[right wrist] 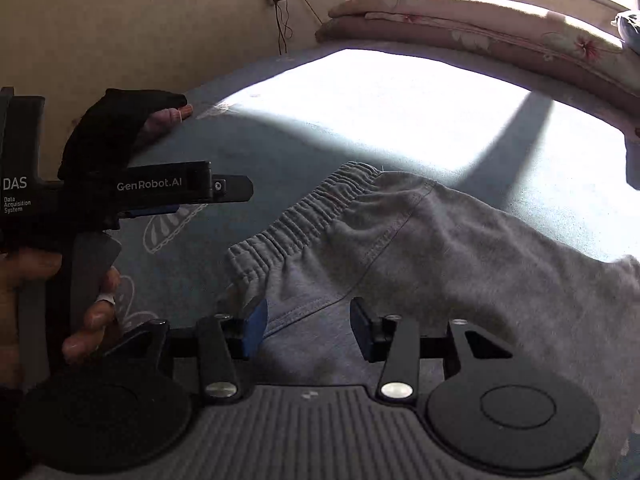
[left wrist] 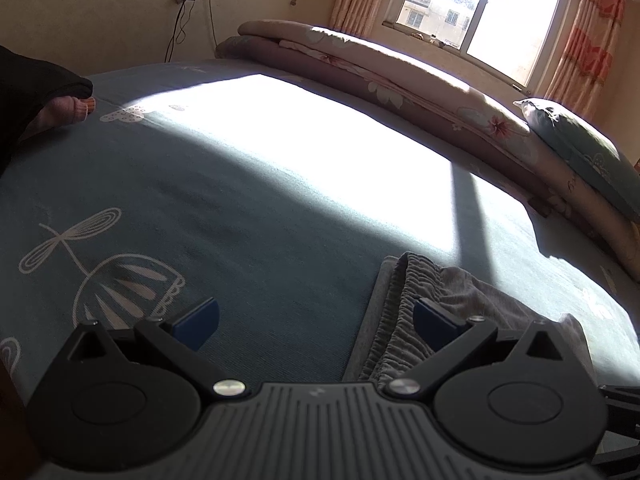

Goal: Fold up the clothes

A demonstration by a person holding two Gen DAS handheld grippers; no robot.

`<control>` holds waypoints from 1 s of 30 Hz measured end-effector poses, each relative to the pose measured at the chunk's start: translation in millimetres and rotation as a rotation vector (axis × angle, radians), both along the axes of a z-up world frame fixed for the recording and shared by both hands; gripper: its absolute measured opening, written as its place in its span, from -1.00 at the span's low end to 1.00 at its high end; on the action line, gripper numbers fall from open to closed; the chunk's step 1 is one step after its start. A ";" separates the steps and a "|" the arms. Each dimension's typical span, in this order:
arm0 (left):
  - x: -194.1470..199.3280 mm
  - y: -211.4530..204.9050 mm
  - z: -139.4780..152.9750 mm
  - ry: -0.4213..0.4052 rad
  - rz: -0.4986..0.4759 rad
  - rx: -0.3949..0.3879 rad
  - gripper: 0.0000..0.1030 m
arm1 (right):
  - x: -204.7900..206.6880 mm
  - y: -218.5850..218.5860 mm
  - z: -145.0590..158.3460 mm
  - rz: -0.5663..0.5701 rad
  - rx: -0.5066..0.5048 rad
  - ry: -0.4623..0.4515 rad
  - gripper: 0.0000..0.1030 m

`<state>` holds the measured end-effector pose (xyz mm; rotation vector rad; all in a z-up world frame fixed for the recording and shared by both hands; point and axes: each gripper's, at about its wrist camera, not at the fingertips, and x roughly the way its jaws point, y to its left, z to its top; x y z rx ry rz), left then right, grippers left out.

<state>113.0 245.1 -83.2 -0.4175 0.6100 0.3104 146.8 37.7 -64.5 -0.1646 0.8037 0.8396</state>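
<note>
Item: grey trousers (right wrist: 420, 248), soft jersey knit with a gathered elastic waistband (right wrist: 304, 212). Location: lying flat on the bed (right wrist: 280, 148), on a blue-green sheet printed with white leaf outlines, waistband end toward the left claw, the rest running off to the right and out of view. Condition: loosely spread, with a stitched seam curving across the seat and mild rumpling near the waistband; no fold visible yet.

Right claw (right wrist: 307, 330): jaws partly spread, hovering just over the cloth below the waistband, nothing pinched.

Left claw (left wrist: 316, 322): jaws spread wide, empty, beside the waistband edge; one blue pad overlaps the trousers' edge in its own view, and contact cannot be told.

Risks, as judged: a pinch that catches only the top layer would drag the trousers askew; the sheet could be caught along with them; uneven lifting by the two claws would skew the fold.

Surroundings: rolled floral quilt (left wrist: 400, 76) and a pillow (left wrist: 588, 152) along the far edge; a strong sun patch; a person's sock foot (right wrist: 168, 116) resting at the bed's left side.
</note>
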 end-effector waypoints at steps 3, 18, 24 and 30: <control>1.8 -6.8 0.9 -0.010 -0.040 -0.005 0.99 | -11.8 -18.3 10.3 -0.041 0.012 -0.053 0.05; 14.0 -61.3 0.8 -0.018 -0.213 0.064 0.99 | -55.2 -185.7 -17.1 -0.523 0.031 0.002 0.36; 10.0 -44.0 -0.3 -0.038 -0.160 0.033 0.99 | -55.5 -206.9 -30.1 -0.608 0.156 0.087 0.39; 19.9 -2.4 -15.4 0.010 -0.150 -0.155 0.99 | -60.3 -210.2 -39.0 -0.613 0.159 0.099 0.45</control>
